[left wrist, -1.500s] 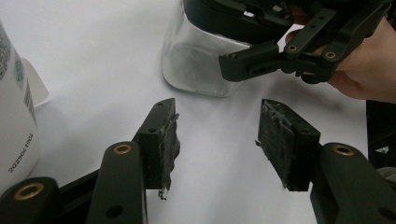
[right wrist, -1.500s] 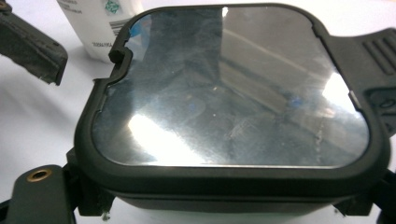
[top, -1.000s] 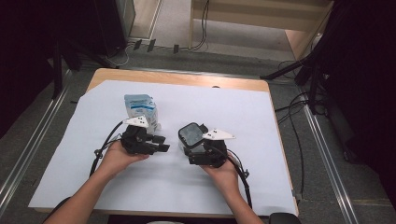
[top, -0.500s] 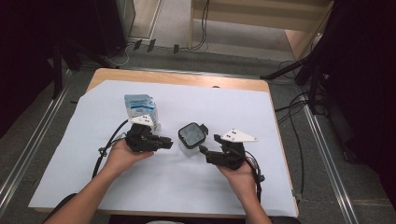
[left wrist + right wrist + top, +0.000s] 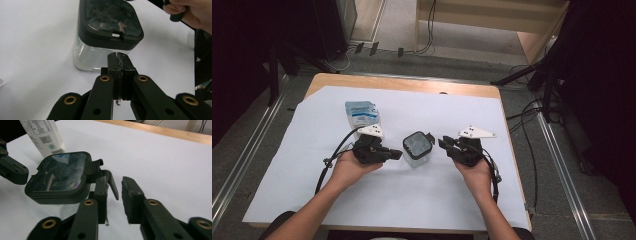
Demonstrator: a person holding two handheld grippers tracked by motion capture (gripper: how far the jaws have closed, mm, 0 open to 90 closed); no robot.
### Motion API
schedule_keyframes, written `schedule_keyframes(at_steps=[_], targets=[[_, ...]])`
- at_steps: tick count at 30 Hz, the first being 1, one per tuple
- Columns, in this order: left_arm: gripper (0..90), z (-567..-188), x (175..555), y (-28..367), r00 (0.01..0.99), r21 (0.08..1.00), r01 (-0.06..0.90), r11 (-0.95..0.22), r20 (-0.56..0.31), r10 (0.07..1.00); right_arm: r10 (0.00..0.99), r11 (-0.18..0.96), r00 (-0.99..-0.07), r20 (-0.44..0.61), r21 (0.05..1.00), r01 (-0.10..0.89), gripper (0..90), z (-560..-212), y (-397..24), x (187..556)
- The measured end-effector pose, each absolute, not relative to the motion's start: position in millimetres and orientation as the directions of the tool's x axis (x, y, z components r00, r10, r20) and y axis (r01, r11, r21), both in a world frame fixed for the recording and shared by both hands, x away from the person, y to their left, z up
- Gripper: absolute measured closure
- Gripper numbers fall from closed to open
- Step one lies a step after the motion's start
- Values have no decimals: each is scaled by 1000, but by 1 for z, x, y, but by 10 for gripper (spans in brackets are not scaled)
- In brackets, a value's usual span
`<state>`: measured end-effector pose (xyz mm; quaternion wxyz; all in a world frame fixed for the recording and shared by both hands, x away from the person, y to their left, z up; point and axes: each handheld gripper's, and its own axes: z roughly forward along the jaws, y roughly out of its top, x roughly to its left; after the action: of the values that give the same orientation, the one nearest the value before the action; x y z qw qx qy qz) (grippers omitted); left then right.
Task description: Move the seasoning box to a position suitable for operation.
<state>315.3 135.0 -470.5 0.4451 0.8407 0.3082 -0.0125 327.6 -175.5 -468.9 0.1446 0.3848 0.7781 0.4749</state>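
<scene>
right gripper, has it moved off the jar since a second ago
Yes. In the high view the right gripper has drawn back rightward from the black-lidded jar, which stayed put; its fingers have just been closing with nothing between them.

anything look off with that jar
Nothing spilled or damaged. The jar stands upright on the sheet, lid seated flat, but its latch sticks out to one side, seemingly unfastened.

Clear jar (image 5: 417, 148) with dark lid stands mid-surface, between left gripper (image 5: 395, 155) and right gripper (image 5: 443, 142), narrow gap each side. White pouch (image 5: 362, 114) upright behind left gripper, blocks far-left approach. Cables trail back toward wrists on both sides. Wide bare white surface (image 5: 412, 200) near front edge and at far right: free passage.
</scene>
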Motion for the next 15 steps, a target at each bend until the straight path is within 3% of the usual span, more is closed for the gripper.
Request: schedule_keyframes(at_steps=[5, 15], targets=[[900, -466, 324, 129, 783, 736, 568, -370, -343, 520, 731, 260, -665, 152, 839, 478, 894, -469, -177, 345], [900, -479, 319, 127, 764, 727, 590, -351, -363, 533, 699, 245, -675, 235, 808, 535, 900, -487, -167, 383]])
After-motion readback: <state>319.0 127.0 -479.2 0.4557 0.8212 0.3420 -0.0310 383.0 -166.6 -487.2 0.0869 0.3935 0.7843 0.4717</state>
